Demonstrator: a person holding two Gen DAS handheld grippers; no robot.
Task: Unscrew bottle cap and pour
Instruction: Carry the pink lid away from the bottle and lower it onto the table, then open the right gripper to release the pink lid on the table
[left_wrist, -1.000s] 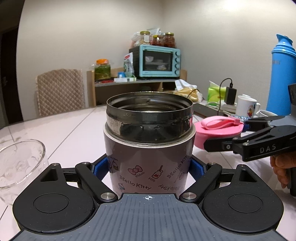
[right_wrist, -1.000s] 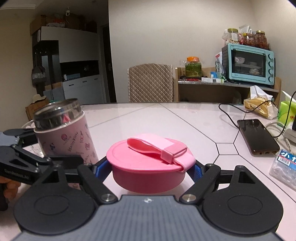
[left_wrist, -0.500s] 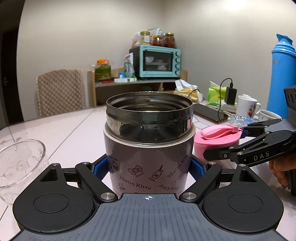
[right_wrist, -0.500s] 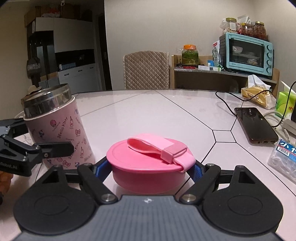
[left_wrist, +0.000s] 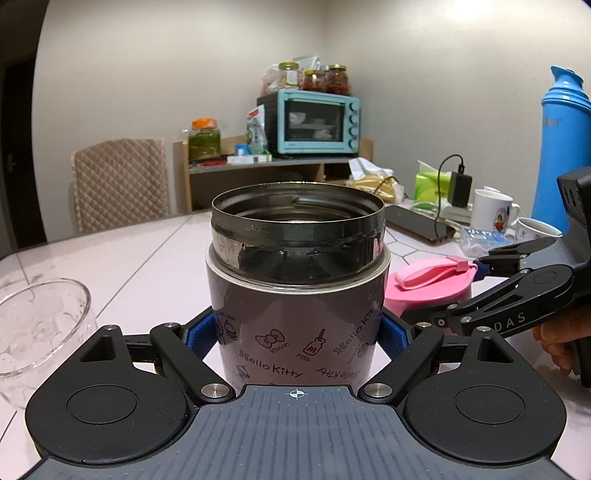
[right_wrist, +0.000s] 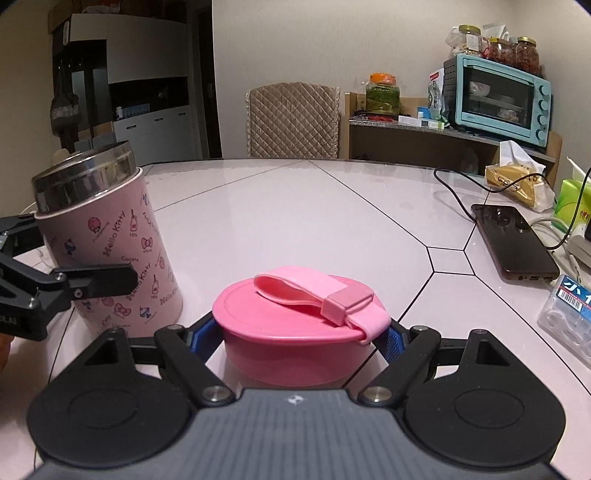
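Observation:
My left gripper (left_wrist: 295, 332) is shut on the pink Hello Kitty food jar (left_wrist: 295, 295), which stands upright with its steel mouth open. The jar also shows in the right wrist view (right_wrist: 110, 254) at the left, on the table. My right gripper (right_wrist: 304, 332) is shut on the pink cap (right_wrist: 299, 321), which has a pink strap on top. The cap (left_wrist: 428, 284) sits low, just right of the jar; whether it rests on the table I cannot tell. A clear glass bowl (left_wrist: 37, 325) stands left of the jar.
A phone (right_wrist: 513, 236) with a cable, a small plastic box (right_wrist: 569, 314) and tissue packs lie at the table's right. White mugs (left_wrist: 495, 210) and a blue thermos (left_wrist: 561, 147) stand at the right. A chair (right_wrist: 291, 122) is beyond the far edge.
My right gripper has moved the pink cap down and closer to the jar's right side. The left gripper and the jar have stayed still.

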